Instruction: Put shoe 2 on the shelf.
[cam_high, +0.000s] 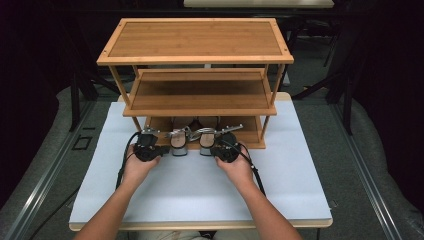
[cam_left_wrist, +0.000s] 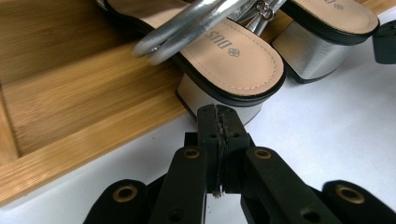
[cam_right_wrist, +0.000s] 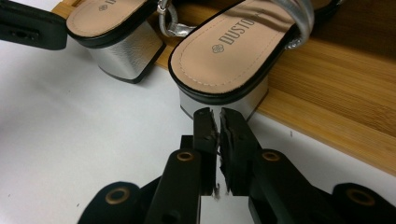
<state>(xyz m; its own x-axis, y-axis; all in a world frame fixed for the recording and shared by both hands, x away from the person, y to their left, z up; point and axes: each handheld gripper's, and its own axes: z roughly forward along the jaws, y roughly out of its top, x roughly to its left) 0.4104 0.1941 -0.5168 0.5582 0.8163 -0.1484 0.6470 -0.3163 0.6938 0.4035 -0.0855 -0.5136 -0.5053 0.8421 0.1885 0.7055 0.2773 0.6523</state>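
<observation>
Both sandals, left (cam_high: 179, 142) and right (cam_high: 207, 141), sit on the rack's bottom shelf (cam_high: 250, 131), heels overhanging the table (cam_high: 190, 190). Left claw (cam_left_wrist: 218, 116) and right claw (cam_right_wrist: 215, 119) closed, empty, tips against heels. Step: likely pushing the pair in; next, an even forward nudge.

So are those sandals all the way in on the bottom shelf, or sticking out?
Sticking out. Both sandals have their silver heels past the front edge of the bottom shelf.

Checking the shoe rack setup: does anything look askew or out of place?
Yes. Both sandals, left and right, sit only partly on the rack's bottom shelf; their silver block heels overhang its front edge above the table. Their straps also cross between them.
</observation>
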